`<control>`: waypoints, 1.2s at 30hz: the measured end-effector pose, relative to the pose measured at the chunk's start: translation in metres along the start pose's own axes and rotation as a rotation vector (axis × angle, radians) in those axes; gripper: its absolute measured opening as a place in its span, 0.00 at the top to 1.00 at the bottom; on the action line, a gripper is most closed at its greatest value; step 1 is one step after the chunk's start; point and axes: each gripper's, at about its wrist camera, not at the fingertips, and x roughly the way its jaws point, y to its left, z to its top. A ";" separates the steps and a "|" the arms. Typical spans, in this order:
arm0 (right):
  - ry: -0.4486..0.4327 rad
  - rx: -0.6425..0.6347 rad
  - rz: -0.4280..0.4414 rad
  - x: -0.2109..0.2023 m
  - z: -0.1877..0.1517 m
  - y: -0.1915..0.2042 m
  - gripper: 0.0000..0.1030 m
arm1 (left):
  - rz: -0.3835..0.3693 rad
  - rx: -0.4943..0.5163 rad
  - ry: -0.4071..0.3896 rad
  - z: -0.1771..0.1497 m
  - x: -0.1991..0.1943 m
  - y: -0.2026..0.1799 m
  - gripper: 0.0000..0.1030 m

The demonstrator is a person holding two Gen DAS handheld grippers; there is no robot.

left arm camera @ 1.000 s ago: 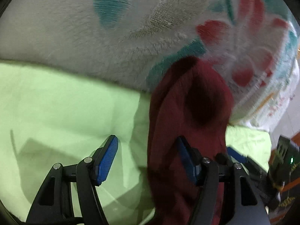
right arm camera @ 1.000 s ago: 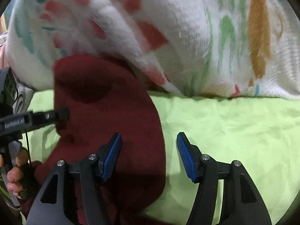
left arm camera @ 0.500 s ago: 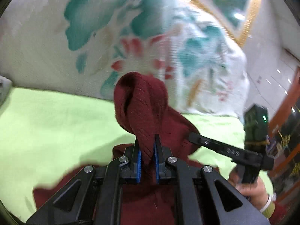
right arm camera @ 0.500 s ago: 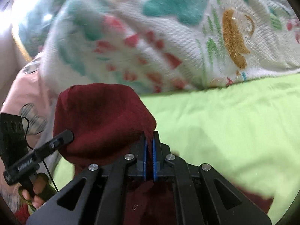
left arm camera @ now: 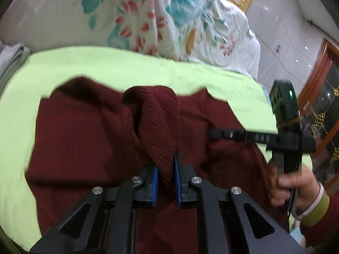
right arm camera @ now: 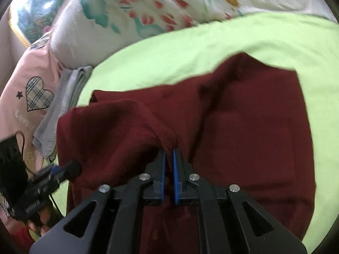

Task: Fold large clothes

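Observation:
A dark red knit sweater point(left arm camera: 84, 131) lies spread on the lime green bed sheet point(left arm camera: 106, 67). My left gripper point(left arm camera: 165, 169) is shut on a bunched ribbed fold of it, lifted off the bed. My right gripper point(right arm camera: 168, 160) is shut on another edge of the sweater point(right arm camera: 243, 122), with the cloth draping left and right from the pinch. The right gripper point(left arm camera: 214, 132) also shows at the right of the left wrist view, its fingertips in the cloth. The left gripper point(right arm camera: 74, 168) shows at the lower left of the right wrist view.
A white quilt with teal and red flowers point(left arm camera: 169, 14) is piled at the far edge of the bed. A folded grey garment point(right arm camera: 63, 105) and a pink pillow with a plaid heart point(right arm camera: 38, 94) lie at the left. A wooden door point(left arm camera: 317, 80) stands at the right.
Both grippers closed on the sweater's edge, then lifted and pulled back. The sweater, bunched near the quilt before, now lies stretched out over the green sheet.

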 end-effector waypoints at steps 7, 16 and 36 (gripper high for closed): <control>-0.044 0.120 0.099 -0.033 -0.034 -0.014 0.59 | -0.056 0.016 0.016 -0.045 -0.043 0.004 0.55; -0.003 0.254 0.291 -0.019 -0.028 -0.013 0.59 | 0.018 -0.301 -0.055 -0.009 -0.054 0.094 0.47; -0.016 0.192 0.294 -0.018 -0.018 0.000 0.96 | -0.223 -0.410 0.287 0.020 0.062 0.086 0.50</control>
